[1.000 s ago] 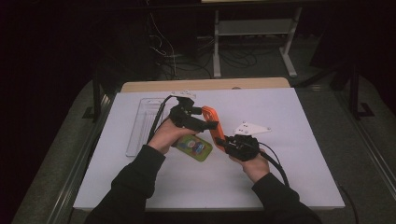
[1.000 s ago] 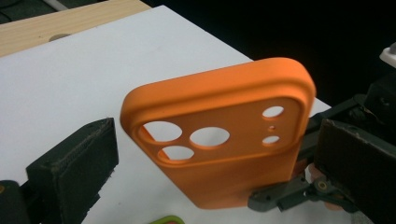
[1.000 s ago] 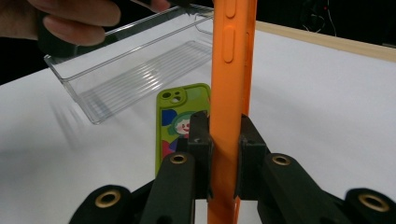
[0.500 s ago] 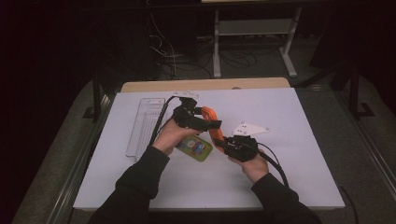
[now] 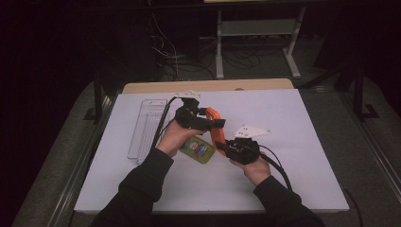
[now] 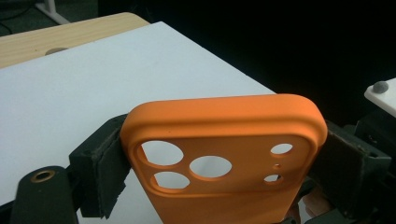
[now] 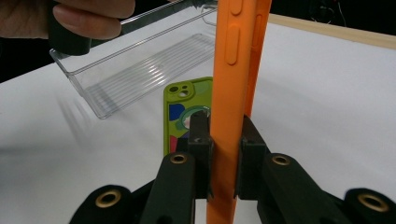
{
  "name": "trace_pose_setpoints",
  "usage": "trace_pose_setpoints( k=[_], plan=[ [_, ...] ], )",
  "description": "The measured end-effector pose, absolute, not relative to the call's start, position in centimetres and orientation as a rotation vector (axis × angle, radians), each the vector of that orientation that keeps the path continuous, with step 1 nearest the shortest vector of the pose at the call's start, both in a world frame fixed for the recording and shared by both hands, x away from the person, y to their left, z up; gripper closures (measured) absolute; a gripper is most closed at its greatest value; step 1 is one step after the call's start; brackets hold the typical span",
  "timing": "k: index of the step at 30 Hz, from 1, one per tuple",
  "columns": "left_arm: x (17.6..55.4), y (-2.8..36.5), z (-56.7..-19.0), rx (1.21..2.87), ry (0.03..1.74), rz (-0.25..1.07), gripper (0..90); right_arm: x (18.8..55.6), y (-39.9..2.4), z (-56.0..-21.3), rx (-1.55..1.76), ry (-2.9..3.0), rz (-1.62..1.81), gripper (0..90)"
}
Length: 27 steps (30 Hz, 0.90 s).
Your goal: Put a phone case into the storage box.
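Observation:
An orange phone case [image 5: 218, 135] is held above the table between both grippers. My left gripper [image 5: 215, 124] has just been closing its jaws, and its pads [image 6: 100, 170] now press the two long sides of the orange case [image 6: 224, 126] at the camera-hole end. My right gripper [image 5: 223, 145] is shut on the case's other end. In the right gripper view its pads [image 7: 201, 140] clamp the front and back of the upright orange case [image 7: 229, 93]. A green printed phone case [image 5: 197, 148] lies flat on the table under them.
A clear plastic tray [image 5: 144, 127] lies at the left of the white table sheet [image 5: 283, 179]. Up close, the tray [image 7: 140, 70] sits just beyond the green case [image 7: 180, 116]. A wooden edge [image 5: 208, 86] runs along the back. Dark floor and cables lie beyond.
Both hands and the orange case stay where they were. The small high view frames show no clear shift.

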<state>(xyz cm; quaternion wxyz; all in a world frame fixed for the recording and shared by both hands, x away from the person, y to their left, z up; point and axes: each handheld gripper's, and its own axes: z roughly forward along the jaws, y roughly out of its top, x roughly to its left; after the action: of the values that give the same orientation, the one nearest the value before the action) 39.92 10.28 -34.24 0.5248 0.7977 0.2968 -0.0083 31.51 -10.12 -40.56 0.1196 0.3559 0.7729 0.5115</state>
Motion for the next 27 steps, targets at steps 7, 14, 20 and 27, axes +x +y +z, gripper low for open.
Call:
trace_pose_setpoints(
  k=[7, 14, 20, 27],
  plan=[
    [39.7, 10.1, -34.1, 1.923, 0.689, 0.001, 15.7, 31.5, -10.0, -40.7, 1.051, 2.267, 1.490, 78.0],
    [39.7, 10.3, -33.9, 1.939, 0.681, 0.018, 16.1, 31.6, -9.9, -40.7, 1.025, 2.309, 1.477, 64.1],
    [40.0, 11.0, -33.4, 1.949, 0.693, 0.042, 16.0, 31.8, -10.6, -40.5, 1.023, 2.369, 1.471, 39.7],
    [40.5, 11.8, -32.4, 1.994, 0.714, 0.074, 16.0, 32.1, -11.9, -40.6, 1.089, 2.377, 1.326, 14.7]
  ],
)
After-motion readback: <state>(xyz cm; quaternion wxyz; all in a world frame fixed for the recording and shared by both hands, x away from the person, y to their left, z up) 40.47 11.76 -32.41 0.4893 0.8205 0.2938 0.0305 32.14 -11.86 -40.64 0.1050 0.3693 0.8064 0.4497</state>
